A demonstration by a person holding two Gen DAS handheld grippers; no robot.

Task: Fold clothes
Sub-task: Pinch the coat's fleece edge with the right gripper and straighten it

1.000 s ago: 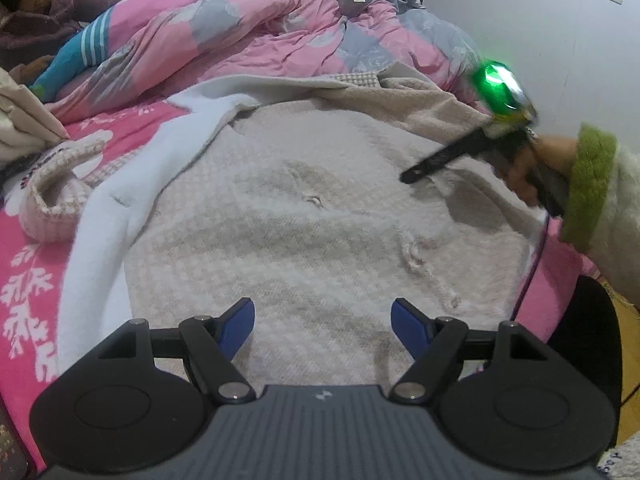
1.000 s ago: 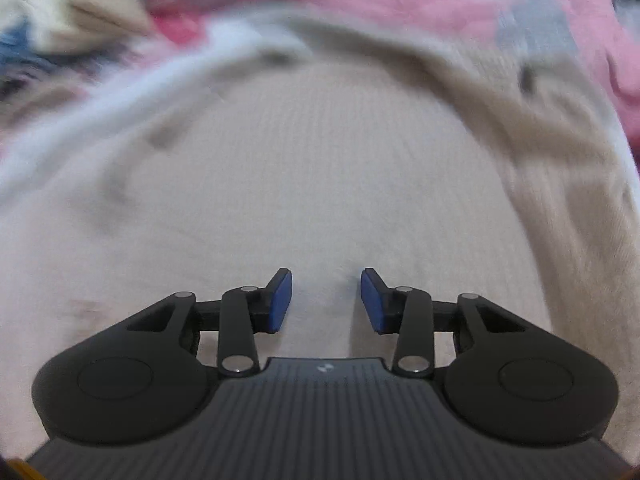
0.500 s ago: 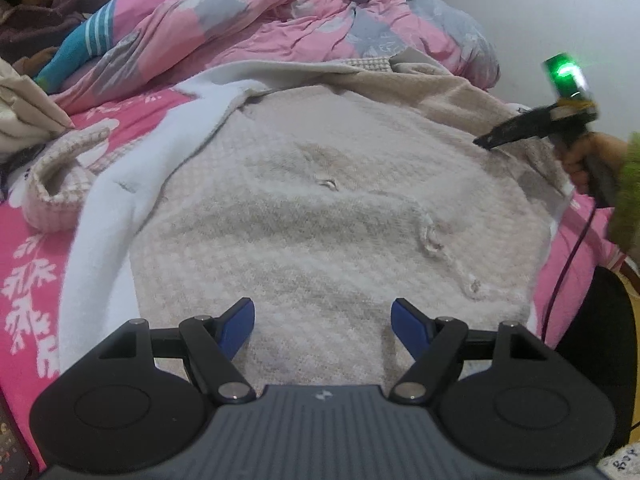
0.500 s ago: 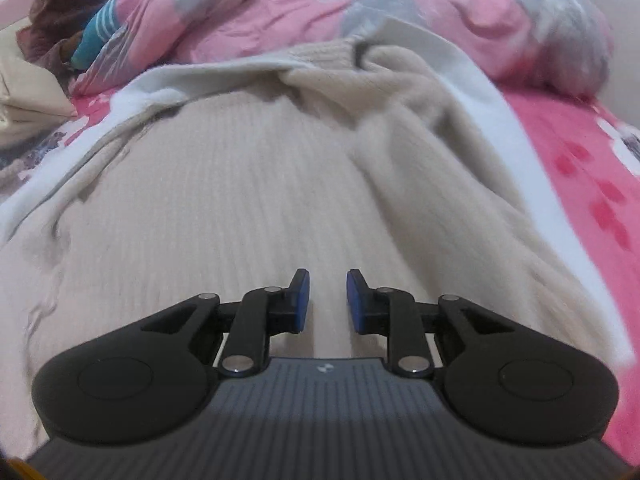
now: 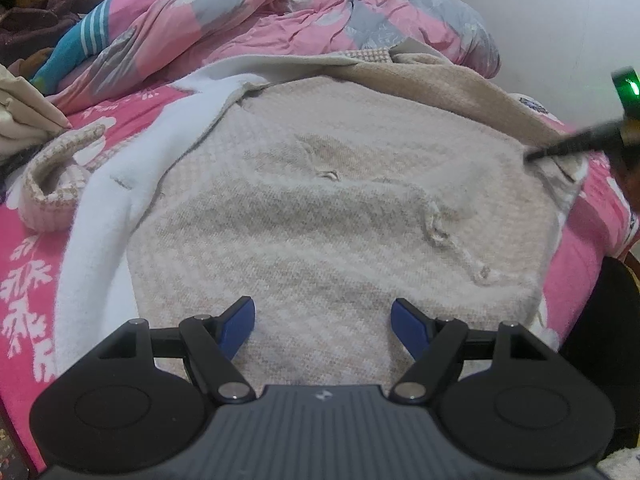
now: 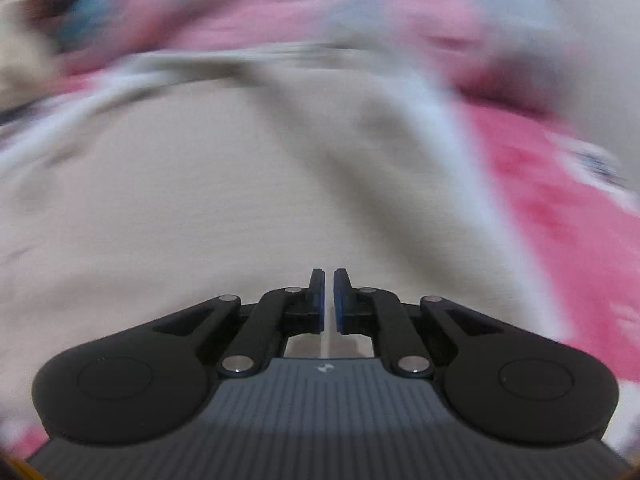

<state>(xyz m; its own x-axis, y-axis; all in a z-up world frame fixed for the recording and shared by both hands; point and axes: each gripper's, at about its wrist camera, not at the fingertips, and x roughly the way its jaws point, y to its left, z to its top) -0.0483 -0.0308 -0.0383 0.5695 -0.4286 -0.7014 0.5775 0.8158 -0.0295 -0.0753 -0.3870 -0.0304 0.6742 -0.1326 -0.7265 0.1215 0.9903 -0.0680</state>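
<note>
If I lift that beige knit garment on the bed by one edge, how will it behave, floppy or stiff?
Probably floppy: the beige knit garment lies draped in soft wrinkles. Its thick weave and white fleecy lining suggest some weight, so it would likely sag. The loose knit shows pulled threads and may snag.

Looks like somebody's bedroom at home: a bed with a pink snowflake-print sheet [image 5: 24, 292], a rumpled pink-and-grey quilt [image 5: 280, 20] piled at the sheet's far end, and a plain white wall [image 5: 540, 20] beyond the quilt.
</note>
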